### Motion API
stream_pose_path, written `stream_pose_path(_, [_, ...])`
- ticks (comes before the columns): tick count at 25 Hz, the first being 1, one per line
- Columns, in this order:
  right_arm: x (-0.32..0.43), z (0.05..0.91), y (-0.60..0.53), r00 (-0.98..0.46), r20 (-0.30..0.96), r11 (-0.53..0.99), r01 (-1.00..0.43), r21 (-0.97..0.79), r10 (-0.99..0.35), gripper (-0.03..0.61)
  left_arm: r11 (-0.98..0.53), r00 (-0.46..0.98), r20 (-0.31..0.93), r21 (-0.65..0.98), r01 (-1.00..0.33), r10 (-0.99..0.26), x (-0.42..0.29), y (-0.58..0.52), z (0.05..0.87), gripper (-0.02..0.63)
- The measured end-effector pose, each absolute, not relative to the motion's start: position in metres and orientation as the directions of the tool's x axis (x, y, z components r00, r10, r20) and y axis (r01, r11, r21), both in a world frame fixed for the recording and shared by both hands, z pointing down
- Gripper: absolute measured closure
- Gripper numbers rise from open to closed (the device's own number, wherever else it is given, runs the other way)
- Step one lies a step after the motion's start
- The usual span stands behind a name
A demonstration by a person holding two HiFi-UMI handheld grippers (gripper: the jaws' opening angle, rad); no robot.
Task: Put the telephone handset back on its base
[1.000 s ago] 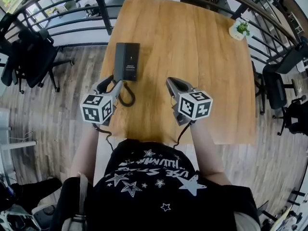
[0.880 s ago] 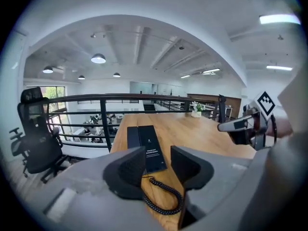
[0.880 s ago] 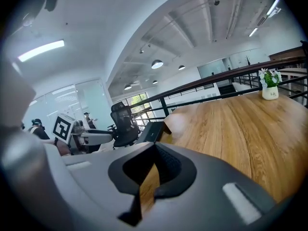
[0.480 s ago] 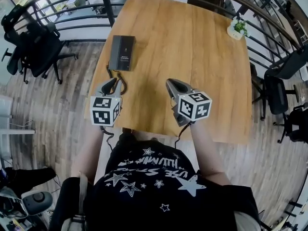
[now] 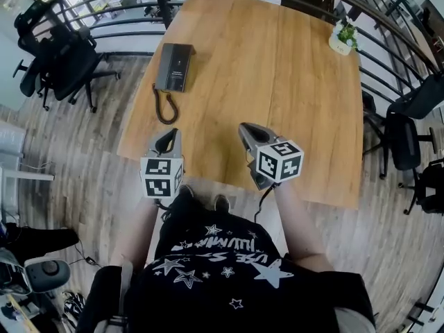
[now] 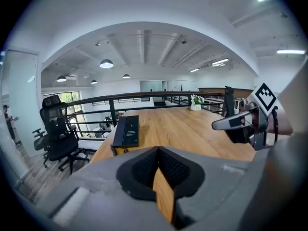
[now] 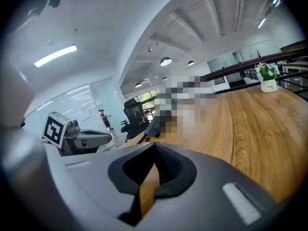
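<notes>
Table (image 5: 277,82) — telephone (image 5: 175,66) lies well beyond left fingers (image 5: 166,141).

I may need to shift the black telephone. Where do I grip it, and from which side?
Probably across the telephone at mid-length, pinching its two long sides from above. It lies flat and long on the table, and its coiled cord loops off the near end.

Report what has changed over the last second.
The left tongs have drawn back from the telephone toward the person, to the near edge of the table, and have just closed on nothing. The right tongs, shut and empty, drew back a little too. The telephone and its coiled cord stayed put.
</notes>
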State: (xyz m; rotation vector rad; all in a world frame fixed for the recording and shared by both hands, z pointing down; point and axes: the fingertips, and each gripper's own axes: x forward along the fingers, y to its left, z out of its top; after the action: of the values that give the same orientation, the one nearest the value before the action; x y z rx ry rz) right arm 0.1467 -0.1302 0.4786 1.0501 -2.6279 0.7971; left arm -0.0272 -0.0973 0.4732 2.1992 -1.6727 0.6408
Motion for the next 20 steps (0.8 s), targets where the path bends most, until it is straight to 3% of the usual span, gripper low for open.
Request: stream_pose_path(20, [0.142, 0.478, -0.057, -0.687, 0.399, 0.567, -0.726, -0.388, -0.607, 0.580, -0.273, 0.253, 0.535, 0.044, -0.961, -0.806, -0.032, -0.008, 0.486, 0.612])
